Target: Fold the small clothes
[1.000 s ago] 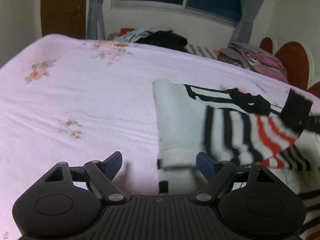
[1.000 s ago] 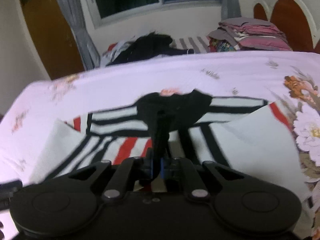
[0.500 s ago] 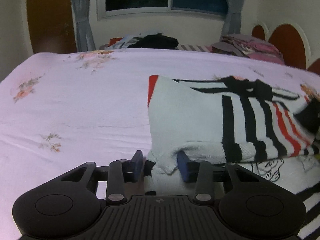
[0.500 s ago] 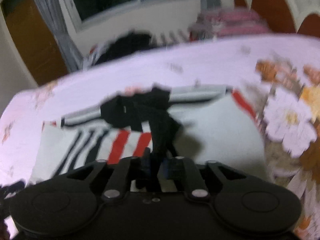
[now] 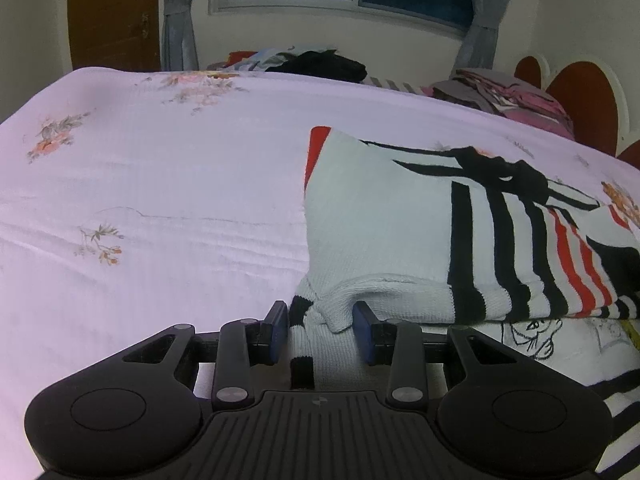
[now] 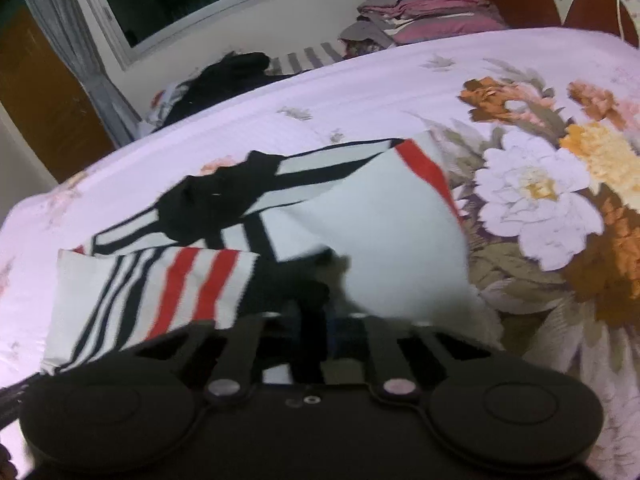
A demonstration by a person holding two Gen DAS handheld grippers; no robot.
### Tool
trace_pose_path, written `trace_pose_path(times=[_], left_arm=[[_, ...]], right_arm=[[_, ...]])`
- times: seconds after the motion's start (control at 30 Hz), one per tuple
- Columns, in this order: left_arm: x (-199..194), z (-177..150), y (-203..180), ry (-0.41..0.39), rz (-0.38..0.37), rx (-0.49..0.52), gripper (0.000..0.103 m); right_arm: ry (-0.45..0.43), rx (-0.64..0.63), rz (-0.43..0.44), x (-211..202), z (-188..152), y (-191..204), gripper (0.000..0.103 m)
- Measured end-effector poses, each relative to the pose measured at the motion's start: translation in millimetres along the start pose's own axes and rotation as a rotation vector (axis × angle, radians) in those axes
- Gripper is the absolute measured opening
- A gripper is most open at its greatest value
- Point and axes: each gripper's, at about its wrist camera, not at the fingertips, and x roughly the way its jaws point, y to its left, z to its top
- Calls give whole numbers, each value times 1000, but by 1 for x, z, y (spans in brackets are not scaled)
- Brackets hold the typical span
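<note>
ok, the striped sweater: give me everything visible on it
The sweater is a small white knit with black and red stripes and a black collar. It lies on the floral pink bedsheet, partly folded: both sleeves are turned in over the body. The left gripper is shut on bunched white knit and a striped cuff at its near edge. The right gripper is shut, with a dark part of the knit at its tips; blur hides whether it is held. A white printed garment lies beneath.
</note>
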Motion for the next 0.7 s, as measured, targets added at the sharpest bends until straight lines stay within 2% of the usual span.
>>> trace_pose_path(times=[0.07, 0.1, 0.13, 0.17, 0.2, 0.27, 0.33, 0.47, 0.7], left_arm=[[0, 0, -1, 2, 4, 2, 37], [-1, 1, -1, 6, 5, 3, 37], [-1, 1, -1, 12, 2, 0, 37], [-3, 3, -1, 17, -5, -5, 37], [-6, 4, 0, 18, -13, -12, 37], [-14, 6, 2, 21, -35, -26, 37], [-22, 9, 3, 19, -37, -31, 37], [-32, 20, 5, -11, -30, -57, 38], [-16, 53, 0, -40, 0, -69, 38]], right_arm=[[-27, -32, -49, -5, -1, 0, 2], [-18, -54, -87, -2, -2, -1, 1], [9, -58, -89, 2, -2, -4, 1], [22, -39, -68, 2, -2, -8, 5], [-1, -16, -54, -3, -1, -12, 9], [-48, 5, -30, -12, 1, -15, 42], [-71, 15, 14, -16, 5, -16, 52], [-39, 7, 24, -3, 14, -12, 38], [32, 16, 14, 29, 13, -6, 35]])
